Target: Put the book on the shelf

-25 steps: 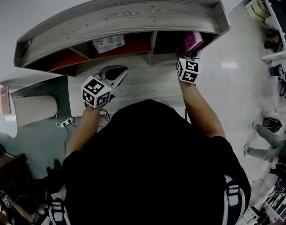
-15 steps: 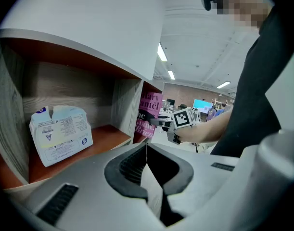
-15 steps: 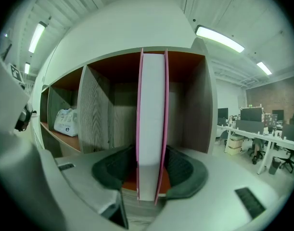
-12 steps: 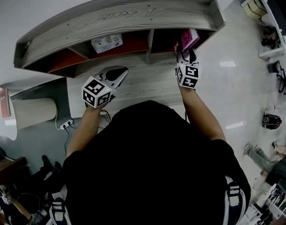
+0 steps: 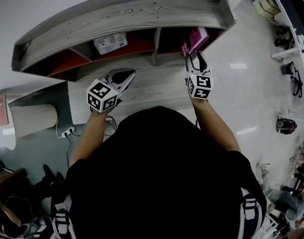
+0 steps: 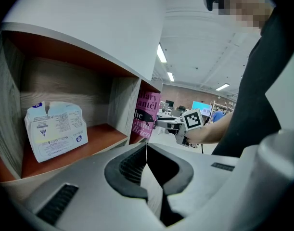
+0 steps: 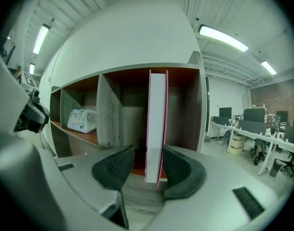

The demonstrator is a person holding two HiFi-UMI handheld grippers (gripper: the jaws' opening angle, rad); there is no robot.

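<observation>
A pink book [image 5: 197, 37] stands upright in the right-hand compartment of the grey wooden shelf [image 5: 122, 13]. In the right gripper view the book [image 7: 156, 124] shows its white page edge toward me. My right gripper [image 5: 193, 58] is open just in front of that compartment. Its pads [image 7: 119, 166] flank the book's lower edge, with a gap on the left side. My left gripper [image 5: 124, 75] hovers over the desk [image 5: 156, 86] below the middle compartment. It is shut with nothing in it, and its jaws meet [image 6: 147, 146]. The left gripper view also catches the book [image 6: 147, 114].
A white-and-blue tissue pack [image 5: 110, 43] lies in the middle compartment, also seen as the pack [image 6: 55, 130]. The left compartment [image 5: 62, 62] looks bare. A beige roll [image 5: 35, 118] and a power strip [image 5: 68, 130] sit lower left. Office desks [image 7: 252, 129] lie to the right.
My right gripper has drawn back from the right compartment toward the person, while the pink book stays standing inside. The left gripper has barely moved.
</observation>
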